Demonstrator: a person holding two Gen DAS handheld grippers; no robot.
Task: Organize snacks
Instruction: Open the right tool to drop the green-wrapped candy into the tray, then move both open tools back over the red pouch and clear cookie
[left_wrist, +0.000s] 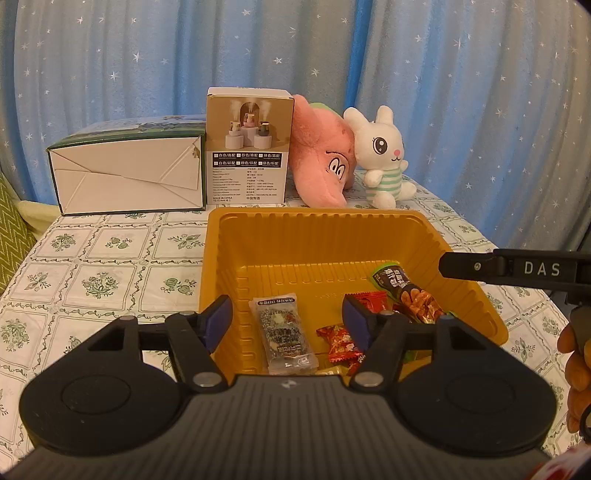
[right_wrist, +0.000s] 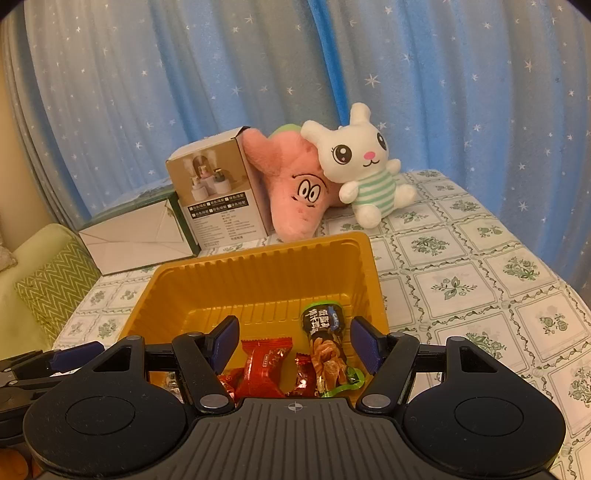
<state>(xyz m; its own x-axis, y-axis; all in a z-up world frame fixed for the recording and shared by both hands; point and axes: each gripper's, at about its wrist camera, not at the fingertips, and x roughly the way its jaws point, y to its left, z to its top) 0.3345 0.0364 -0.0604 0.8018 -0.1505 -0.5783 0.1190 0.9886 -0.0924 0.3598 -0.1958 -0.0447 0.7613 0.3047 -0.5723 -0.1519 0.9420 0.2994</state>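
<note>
Your left gripper (left_wrist: 287, 319) and right gripper (right_wrist: 294, 341) both hang over the near edge of the yellow tray (left_wrist: 317, 236) at frame centre, jaws spread wide and gripping nothing. In the tray's lower half lie the snacks: a clear-wrapped bar (left_wrist: 282, 334), red candies (right_wrist: 264, 369) and a green-topped nut packet (right_wrist: 327, 339). Behind it, mid-frame, stand a box (left_wrist: 249, 147) and two plush toys (left_wrist: 384, 155).

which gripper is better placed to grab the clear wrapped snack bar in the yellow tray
Left. The left gripper is open with the clear-wrapped snack bar lying between its fingers; the right gripper frames the red candy instead.
</note>
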